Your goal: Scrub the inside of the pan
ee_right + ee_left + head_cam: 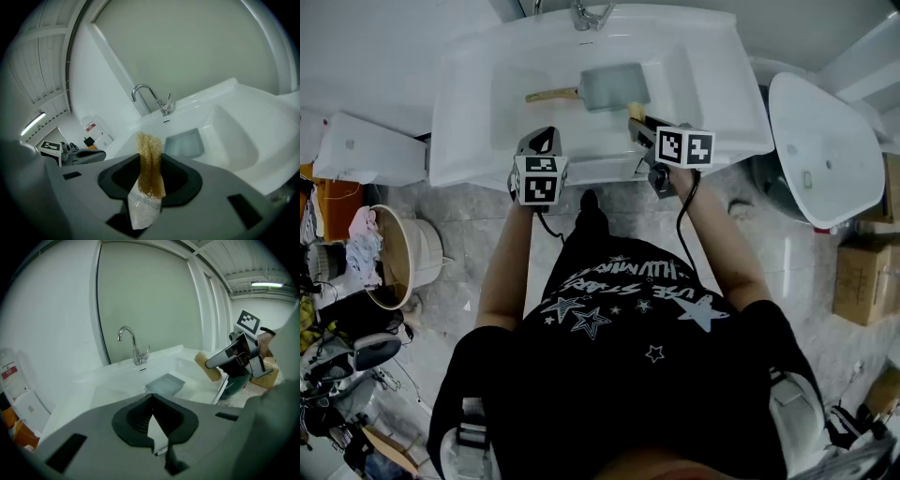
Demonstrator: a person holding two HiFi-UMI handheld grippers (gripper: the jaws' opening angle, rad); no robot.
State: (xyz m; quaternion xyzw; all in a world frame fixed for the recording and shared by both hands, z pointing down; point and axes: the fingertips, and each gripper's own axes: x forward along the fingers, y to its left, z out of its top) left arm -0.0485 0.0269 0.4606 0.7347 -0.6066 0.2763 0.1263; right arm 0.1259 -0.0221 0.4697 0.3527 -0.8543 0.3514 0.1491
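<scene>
1. The pan [614, 86], square and grey with a wooden handle [551, 95], lies on the floor of the white sink [450, 112], below the faucet [591, 14]. Both grippers hang over the sink's near edge, apart from the pan.
2. The right gripper [145, 199] pinches a brown sponge [150, 161] by its lower end, so most of the sponge stands free beyond the jaws.
3. The left gripper [153, 427] has its jaws pressed together on nothing.
4. First risk: nothing steadies the pan. A push from the sponge alone would probably slide or spin it across the smooth basin. To prevent that, the left gripper would need to spread its jaws and take the handle, which points toward its side.
5. Second risk: the sponge is held at one end only. Under scrubbing pressure it may fold over or work out of the pinch, and then the hard jaw tips would scrape the pan's inside.
6. Third risk: the handle lies low in the basin. A slanted approach may catch only its edge, and so weak a hold would let the pan twist once scrubbing starts.
7. Fourth risk: the two grippers would be working near each other in a narrow basin, so they could knock together.
</scene>
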